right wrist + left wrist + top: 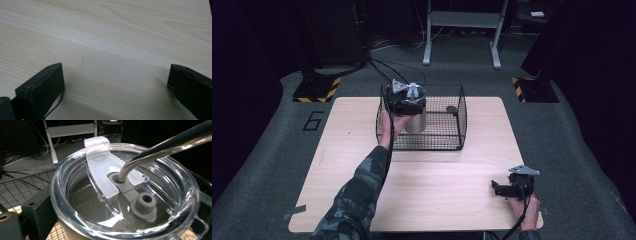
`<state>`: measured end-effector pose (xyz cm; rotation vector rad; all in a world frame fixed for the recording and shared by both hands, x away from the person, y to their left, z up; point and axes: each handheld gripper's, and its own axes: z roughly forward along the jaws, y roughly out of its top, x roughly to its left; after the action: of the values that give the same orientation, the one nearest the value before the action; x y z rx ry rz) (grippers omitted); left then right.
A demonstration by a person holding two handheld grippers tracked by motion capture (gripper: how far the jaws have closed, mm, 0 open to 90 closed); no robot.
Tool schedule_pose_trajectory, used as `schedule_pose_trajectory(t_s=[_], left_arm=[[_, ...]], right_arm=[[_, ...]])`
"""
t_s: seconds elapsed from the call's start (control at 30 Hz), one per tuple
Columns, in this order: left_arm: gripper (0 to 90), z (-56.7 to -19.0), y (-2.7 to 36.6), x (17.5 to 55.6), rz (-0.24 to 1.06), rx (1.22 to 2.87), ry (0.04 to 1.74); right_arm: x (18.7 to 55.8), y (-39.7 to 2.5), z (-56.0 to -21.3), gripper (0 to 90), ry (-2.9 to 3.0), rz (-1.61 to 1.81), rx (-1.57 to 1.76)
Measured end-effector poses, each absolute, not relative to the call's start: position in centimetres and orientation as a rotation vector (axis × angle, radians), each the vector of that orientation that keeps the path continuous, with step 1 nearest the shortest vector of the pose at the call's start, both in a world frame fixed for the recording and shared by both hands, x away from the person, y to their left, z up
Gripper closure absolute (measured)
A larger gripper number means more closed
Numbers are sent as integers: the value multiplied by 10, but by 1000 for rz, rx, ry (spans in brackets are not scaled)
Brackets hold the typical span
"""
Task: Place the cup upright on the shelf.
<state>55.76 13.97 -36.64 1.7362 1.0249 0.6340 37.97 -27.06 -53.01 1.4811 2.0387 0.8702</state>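
Tumbler (416, 121) body: mostly hidden under left gripper (406, 102) in high view; lower wall cut by bottom edge in left gripper view.
Straw (160, 147): upper end runs out at upper right of frame.
Left gripper jaws: far side hidden behind the lid (125, 192); grip not resolvable.
Dark item in basket (452, 109), right of tumbler: too small to identify.
Right gripper (112, 82) jaws: lower parts cut by bottom edge.

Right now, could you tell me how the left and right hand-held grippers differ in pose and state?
The left hand-held gripper is at the wire basket, jaws closed around the steel tumbler; the right hand-held gripper rests low on the bare wooden table. The left grips something; the right's jaws stand wide open, holding nothing. Both are black, each held in one hand.
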Motion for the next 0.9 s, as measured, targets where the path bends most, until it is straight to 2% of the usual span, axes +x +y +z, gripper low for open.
schedule_pose_trajectory(t_s=[0.9], left_arm=[[38,-399,134,575,630,1748,1108]], right_arm=[[379,-271,-530,6,2048,868,1461]])
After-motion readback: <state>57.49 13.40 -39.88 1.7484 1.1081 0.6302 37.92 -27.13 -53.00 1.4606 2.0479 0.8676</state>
